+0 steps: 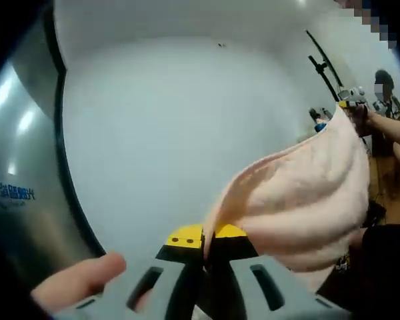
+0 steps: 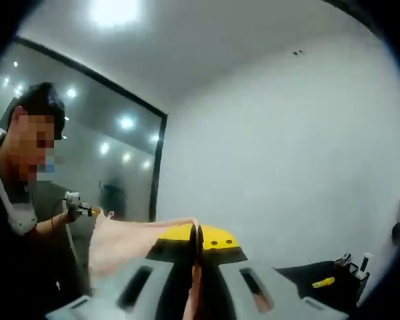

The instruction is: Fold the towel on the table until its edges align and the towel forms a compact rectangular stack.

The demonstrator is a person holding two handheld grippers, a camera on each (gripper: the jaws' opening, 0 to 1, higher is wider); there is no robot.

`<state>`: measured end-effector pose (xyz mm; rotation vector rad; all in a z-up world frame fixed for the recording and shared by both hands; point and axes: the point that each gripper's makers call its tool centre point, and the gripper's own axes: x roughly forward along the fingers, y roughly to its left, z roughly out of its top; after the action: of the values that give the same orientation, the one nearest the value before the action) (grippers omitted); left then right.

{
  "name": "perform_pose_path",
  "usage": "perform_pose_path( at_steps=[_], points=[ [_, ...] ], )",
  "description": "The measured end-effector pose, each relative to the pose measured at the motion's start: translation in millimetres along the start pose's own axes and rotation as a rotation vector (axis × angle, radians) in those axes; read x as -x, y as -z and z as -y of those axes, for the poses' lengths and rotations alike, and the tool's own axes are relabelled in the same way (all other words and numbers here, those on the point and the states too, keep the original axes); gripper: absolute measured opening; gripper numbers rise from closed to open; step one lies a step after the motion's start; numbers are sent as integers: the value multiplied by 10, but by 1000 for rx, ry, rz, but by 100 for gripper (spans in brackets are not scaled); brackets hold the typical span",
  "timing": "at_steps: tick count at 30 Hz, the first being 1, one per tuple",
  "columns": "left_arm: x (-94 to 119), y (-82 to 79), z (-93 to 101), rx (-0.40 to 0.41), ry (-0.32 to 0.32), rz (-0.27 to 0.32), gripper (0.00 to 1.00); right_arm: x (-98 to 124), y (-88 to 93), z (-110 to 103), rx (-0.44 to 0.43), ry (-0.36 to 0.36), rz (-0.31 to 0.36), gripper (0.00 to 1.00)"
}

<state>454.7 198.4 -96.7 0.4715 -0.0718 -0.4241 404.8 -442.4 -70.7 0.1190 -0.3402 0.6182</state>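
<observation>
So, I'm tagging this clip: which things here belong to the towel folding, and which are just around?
Job:
pink towel
left hand-held gripper, shut on towel
right hand-held gripper, shut on towel

Just around:
glass partition
black stand
yellow item on dark surface

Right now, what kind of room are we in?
Probably an indoor studio or lab: a plain white wall, a dark glass partition reflecting ceiling lights, and a stand. Both grippers hold a pink towel aloft.

The towel (image 1: 307,193) is soft, matt, nubbly pink cloth; the wall panel (image 1: 20,167) beside it looks glossy.
</observation>
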Motion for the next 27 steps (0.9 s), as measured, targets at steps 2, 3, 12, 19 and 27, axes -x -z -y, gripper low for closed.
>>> perform_pose_path(
  at_steps=[2,3,12,19,27],
  points=[
    [-270,155,5,-2,28,-46,0,-214,212,211,-41,12,-55,0],
    [-415,271,19,9,57,-76,0,-310,322,314,-58,18,-74,0],
    [-1641,1469,-38,149,98,-342,0,-995,1823,804,-220,112,-267,0],
    [-2455,2411,227,370,131,-565,0,-1364,2745,1206,-239,218,-435,0],
    [-2768,2725,107,431,73,-571,0,-1529,2923,1776,-289,278,-442,0]
  ],
)
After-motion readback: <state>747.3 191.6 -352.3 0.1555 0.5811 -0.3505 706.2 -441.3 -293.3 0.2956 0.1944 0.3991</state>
